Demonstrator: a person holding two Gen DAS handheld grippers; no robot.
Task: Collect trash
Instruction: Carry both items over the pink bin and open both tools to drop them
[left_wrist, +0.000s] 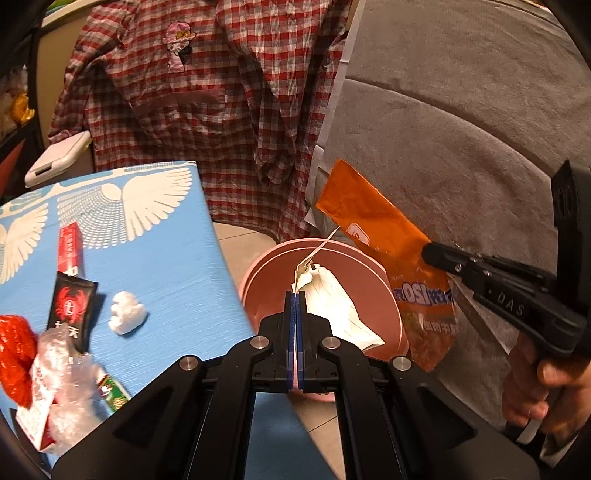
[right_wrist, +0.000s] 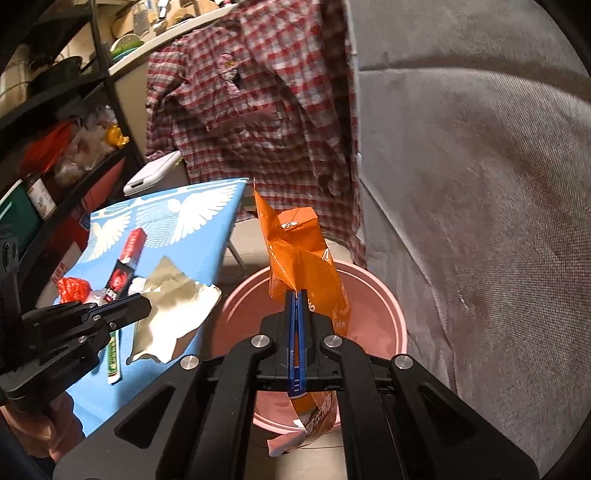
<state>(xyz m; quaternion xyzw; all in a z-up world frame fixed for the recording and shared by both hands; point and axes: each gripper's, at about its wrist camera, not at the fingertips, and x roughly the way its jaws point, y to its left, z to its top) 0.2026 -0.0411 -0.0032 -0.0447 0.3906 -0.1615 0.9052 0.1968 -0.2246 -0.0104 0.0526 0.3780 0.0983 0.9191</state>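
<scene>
Blue table (left_wrist: 177, 258) had trash all over it: red box (left_wrist: 69, 247), black sachet (left_wrist: 72, 310), white wad (left_wrist: 127, 314), red wrapper (left_wrist: 14, 362). Pink bin (right_wrist: 388, 306) sat on the floor (right_wrist: 251, 251).

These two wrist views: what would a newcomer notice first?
The orange snack bag stands out most, pinched in the right gripper over the pink bucket. Next is the crumpled white paper held by the left gripper above the same bucket. Left of it, more wrappers lie on the blue table.
</scene>
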